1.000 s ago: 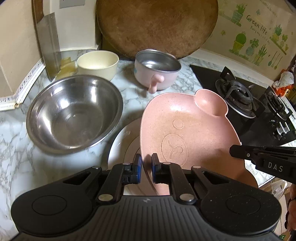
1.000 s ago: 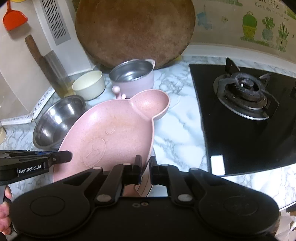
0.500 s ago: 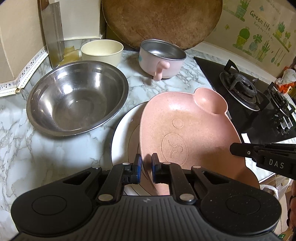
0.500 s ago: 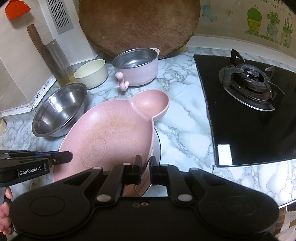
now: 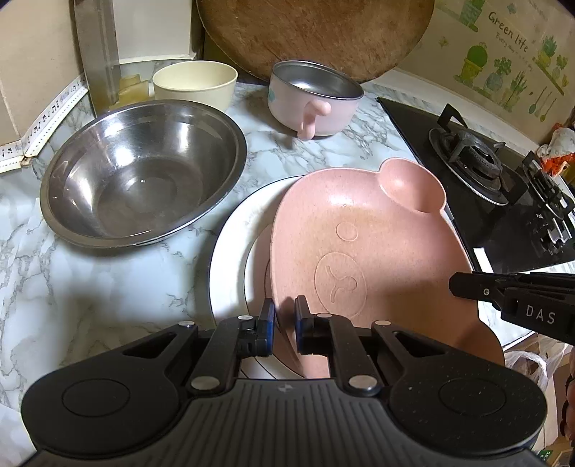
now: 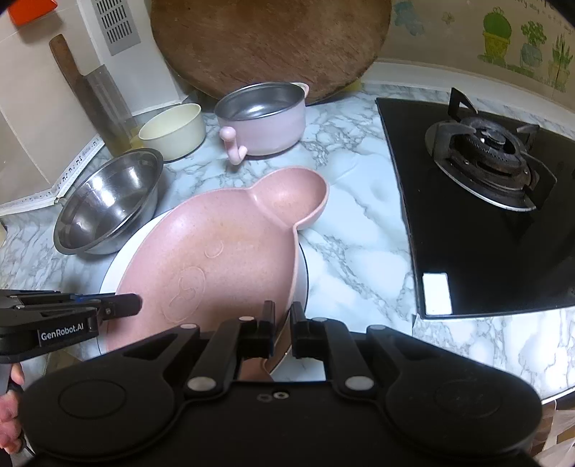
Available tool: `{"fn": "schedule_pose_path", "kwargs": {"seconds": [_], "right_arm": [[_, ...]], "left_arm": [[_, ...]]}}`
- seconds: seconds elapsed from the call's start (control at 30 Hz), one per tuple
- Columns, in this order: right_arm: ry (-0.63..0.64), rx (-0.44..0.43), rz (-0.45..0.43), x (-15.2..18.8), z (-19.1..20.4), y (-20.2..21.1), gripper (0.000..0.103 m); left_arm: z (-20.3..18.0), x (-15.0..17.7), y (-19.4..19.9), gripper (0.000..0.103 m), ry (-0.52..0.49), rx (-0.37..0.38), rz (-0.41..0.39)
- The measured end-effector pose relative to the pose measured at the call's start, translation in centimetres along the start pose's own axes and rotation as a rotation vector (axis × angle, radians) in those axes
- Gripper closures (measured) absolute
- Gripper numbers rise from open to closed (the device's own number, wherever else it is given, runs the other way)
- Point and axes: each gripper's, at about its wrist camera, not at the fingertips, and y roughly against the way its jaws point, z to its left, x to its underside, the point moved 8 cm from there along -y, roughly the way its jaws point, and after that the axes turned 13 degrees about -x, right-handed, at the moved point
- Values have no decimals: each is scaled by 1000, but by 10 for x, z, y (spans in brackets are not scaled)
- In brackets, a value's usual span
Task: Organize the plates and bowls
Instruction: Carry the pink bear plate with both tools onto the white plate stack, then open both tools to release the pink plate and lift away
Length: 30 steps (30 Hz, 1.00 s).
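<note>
Marble-patterned grey-and-white countertop (image 5: 118, 287) against a kitchen wall, bearing the following.

1. Pink speckled bear-shaped plate with an embossed face and a small round ear compartment (image 5: 359, 258) (image 6: 222, 258). Gripped at two rims and lying over item 2; whether it rests on that plate or hangs just above cannot be told.
2. White round plate with a thin dark rim line (image 5: 230, 258) (image 6: 115, 273), flat on the counter under item 1, showing at its left and near edges.
3. Large stainless steel mixing bowl (image 5: 140, 172) (image 6: 107, 208), empty, upright, just beside the white plate on its left.
4. Cream round bowl (image 5: 196, 81) (image 6: 172, 131), upright, behind the steel bowl.
5. Pale pink pot with steel interior and a stubby pink handle (image 5: 312, 97) (image 6: 264, 115), upright, near the back.
6. Large round brown wooden chopping board (image 5: 316, 32) (image 6: 269, 43), leaning on the wall behind the pot.
7. Cleaver with a wooden handle (image 6: 90, 89), standing by the wall at left.
8. Black glass gas hob with a burner (image 5: 478, 158) (image 6: 488, 161), at right.

Left gripper (image 5: 285, 325) (image 6: 122, 307): jaws nearly closed, pinching the pink plate's near-left rim.
Right gripper (image 6: 284, 332) (image 5: 463, 283): jaws nearly closed, clamped on the plate's near-right rim.
</note>
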Motion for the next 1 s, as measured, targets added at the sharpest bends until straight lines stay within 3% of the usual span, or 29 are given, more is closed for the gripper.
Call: {"fn": "schedule_pose_path", "kwargs": {"seconds": [0.47, 0.9, 1.0], "right_arm": [[-22, -9, -5, -2, -3, 2, 93], [0, -16, -16, -2, 5, 16, 82], [20, -14, -30, -3, 11, 23, 74]], "left_arm": [[-1, 0, -2, 93, -3, 19, 14], [-1, 1, 17, 92, -22, 8, -45], [-1, -1, 27, 92, -20, 11, -68]]}}
